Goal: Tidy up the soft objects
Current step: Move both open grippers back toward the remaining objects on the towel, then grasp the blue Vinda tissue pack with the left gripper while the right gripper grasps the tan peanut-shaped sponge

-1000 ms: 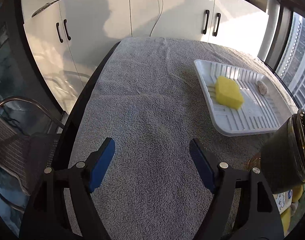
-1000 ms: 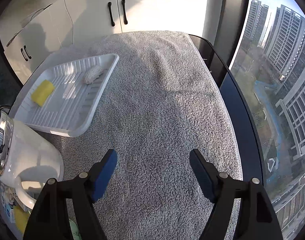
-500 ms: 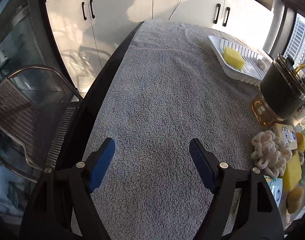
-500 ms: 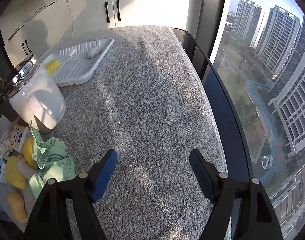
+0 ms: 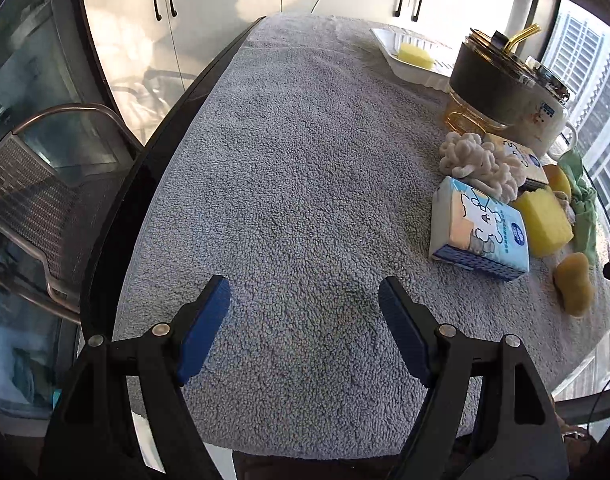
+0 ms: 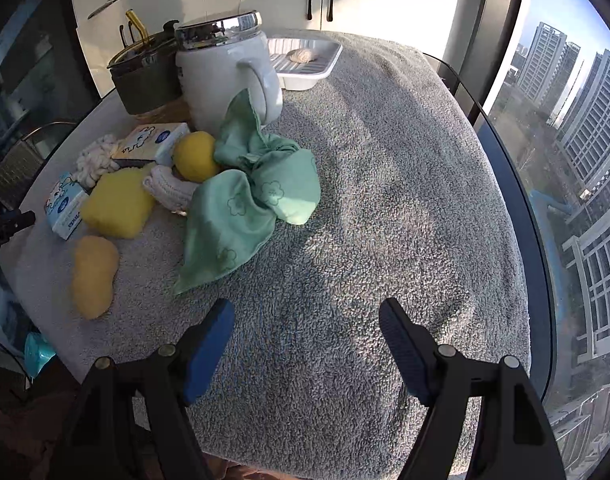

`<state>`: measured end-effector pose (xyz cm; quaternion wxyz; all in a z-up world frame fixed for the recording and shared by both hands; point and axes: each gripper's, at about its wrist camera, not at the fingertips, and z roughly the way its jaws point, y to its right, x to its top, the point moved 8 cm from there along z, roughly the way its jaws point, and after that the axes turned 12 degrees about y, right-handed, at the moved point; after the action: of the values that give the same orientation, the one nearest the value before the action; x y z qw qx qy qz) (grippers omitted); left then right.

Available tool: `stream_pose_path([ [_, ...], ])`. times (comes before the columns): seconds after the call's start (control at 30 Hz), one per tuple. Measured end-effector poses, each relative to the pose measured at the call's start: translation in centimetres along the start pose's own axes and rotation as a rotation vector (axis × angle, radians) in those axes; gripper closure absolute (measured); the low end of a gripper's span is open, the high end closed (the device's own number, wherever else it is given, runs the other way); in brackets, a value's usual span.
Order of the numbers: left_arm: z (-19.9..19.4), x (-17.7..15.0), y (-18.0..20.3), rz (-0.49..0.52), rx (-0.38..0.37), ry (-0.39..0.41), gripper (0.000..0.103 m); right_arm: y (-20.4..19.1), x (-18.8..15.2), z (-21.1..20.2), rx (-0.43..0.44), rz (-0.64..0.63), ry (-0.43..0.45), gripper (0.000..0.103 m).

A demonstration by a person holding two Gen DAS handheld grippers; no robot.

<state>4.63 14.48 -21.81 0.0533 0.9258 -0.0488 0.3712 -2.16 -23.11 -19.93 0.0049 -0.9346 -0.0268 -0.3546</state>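
A pile of soft things lies on the grey towel (image 5: 297,168): a blue-and-white tissue pack (image 5: 479,230), a yellow sponge block (image 5: 545,220), a white knitted lump (image 5: 479,160), an orange-yellow oval sponge (image 6: 93,276) and a green cloth (image 6: 257,192). Far back, a white tray (image 5: 409,66) holds another yellow sponge (image 5: 415,55) and a small beige piece (image 6: 303,55). My left gripper (image 5: 305,304) hangs open over bare towel, left of the pile. Over the near towel my right gripper (image 6: 307,330) is open too, with the pile to its upper left.
A dark pot (image 5: 489,80) with a yellow straw and a white lidded mug (image 6: 225,72) stand between pile and tray. A metal chair (image 5: 45,184) sits left of the table. The table's dark rim (image 6: 517,200) borders a window on the right. White cabinets (image 5: 225,0) stand behind.
Both grippers have pulled back toward the near end of the table. The tray has shrunk into the distance and the pile, pot and mug have come into view. Both stay open.
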Motion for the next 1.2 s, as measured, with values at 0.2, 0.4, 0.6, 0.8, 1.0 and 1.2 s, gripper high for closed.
stream_pose_path([
  [0.2, -1.1, -0.2, 4.6, 0.103, -0.059, 0.030, 0.027, -4.4, 0.0, -1.0, 0.081, -0.042, 0.024, 0.026],
  [0.4, -1.3, 0.1, 8.5, 0.170, -0.138, 0.041, 0.027, -8.5, 0.2, -0.9, 0.158, -0.102, 0.029, 0.026],
  [0.6, -0.1, 0.2, 11.2, 0.202, -0.232, 0.009, 0.026, -11.1, 0.8, -0.5, 0.221, -0.127, 0.040, 0.026],
  [0.8, 2.1, 1.0, 12.1, 0.188, -0.231, 0.011, 0.025, -13.2, 0.8, 0.1, 0.255, -0.142, 0.031, 0.026],
  [1.0, 3.1, 1.8, 11.6, 0.174, -0.213, 0.035, 0.025, -15.0, 1.0, 1.5, 0.257, -0.151, 0.023, 0.026],
  [1.2, 3.6, 2.4, 11.8, 0.150, -0.228, 0.031, 0.017, -15.3, 1.1, 2.5, 0.247, -0.130, 0.007, 0.026],
])
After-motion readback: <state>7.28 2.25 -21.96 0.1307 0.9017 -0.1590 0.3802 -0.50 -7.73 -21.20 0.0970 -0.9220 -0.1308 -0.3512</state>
